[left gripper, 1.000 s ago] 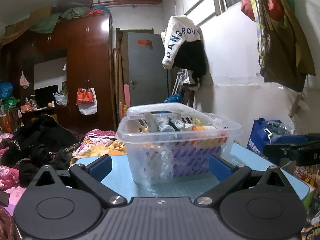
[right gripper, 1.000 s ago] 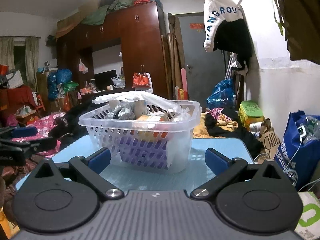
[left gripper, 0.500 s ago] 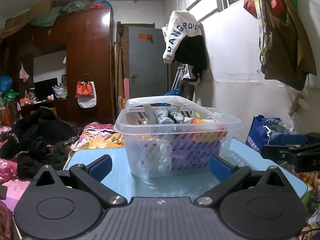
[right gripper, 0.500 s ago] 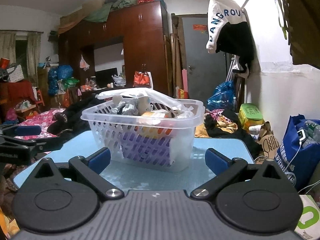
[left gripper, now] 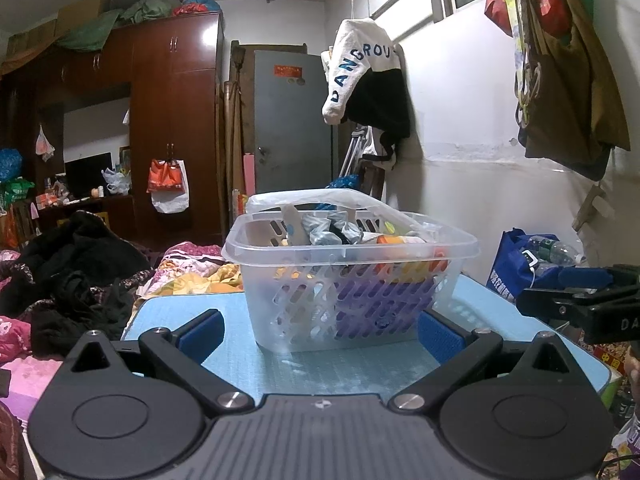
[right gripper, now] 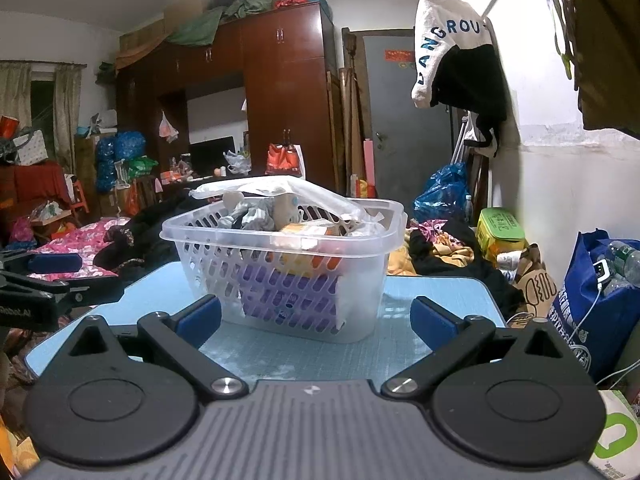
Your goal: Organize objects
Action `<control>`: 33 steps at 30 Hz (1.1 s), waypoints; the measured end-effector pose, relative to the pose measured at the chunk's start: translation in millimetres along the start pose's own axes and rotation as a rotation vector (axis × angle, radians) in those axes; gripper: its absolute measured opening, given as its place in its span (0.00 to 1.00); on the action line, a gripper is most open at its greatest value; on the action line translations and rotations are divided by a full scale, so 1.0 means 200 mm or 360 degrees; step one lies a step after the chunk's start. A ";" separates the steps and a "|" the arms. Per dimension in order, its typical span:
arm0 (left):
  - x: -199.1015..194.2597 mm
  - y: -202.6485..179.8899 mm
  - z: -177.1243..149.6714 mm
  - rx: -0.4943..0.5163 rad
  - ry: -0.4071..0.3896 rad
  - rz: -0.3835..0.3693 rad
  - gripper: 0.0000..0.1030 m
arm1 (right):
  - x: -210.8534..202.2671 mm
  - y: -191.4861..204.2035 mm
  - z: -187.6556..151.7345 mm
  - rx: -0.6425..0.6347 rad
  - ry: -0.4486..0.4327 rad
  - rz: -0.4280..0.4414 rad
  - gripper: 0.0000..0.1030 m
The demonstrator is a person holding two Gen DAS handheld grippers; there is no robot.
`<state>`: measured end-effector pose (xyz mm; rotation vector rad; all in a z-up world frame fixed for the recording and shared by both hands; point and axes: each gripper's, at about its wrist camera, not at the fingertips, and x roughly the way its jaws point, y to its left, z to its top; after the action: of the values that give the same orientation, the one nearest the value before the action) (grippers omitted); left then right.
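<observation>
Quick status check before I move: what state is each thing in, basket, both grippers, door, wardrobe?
Basket: upright on the blue table, filled, not gripped.
Left gripper: open, empty, short of the basket.
Right gripper: open, empty.
Grey door: closed.
Wardrobe: doors closed.

Basket (left gripper: pixel 312 276) on table (left gripper: pixel 180 312), items inside.

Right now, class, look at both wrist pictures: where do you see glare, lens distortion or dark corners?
Left wrist view: glare on the wardrobe door, black corners from the fisheye, the wall rail bowed; the basket is sharp. Right wrist view: the hanging jacket and doorframe lean inward, corners dark, and the basket is clear and evenly lit.
</observation>
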<state>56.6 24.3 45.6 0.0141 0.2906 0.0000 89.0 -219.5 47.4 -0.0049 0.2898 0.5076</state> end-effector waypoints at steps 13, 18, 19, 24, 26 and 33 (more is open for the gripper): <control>0.01 -0.01 0.00 -0.0014 0.0015 -0.0006 1.00 | 0.00 -0.01 -0.01 0.0005 -0.0008 -0.0008 1.00; 0.02 -0.02 0.00 -0.0008 0.0023 -0.0015 1.00 | -0.01 -0.02 -0.01 0.0009 -0.0012 -0.0001 1.00; 0.02 -0.02 0.00 -0.0007 0.0024 -0.0017 1.00 | -0.01 -0.02 -0.01 0.0009 -0.0012 -0.0001 1.00; 0.02 -0.03 -0.01 -0.0003 0.0027 -0.0019 1.00 | 0.00 -0.01 -0.01 0.0010 -0.0008 0.0004 1.00; 0.02 -0.03 -0.01 -0.0006 0.0027 -0.0020 1.00 | 0.00 -0.01 -0.01 0.0009 -0.0008 0.0005 1.00; 0.02 -0.03 0.00 -0.0011 0.0036 -0.0026 1.00 | 0.00 -0.01 -0.01 0.0000 -0.0004 0.0006 1.00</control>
<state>60.9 17.8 43.5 0.0046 0.3134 -0.0150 89.9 -220.7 44.4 -0.0037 0.2877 0.5113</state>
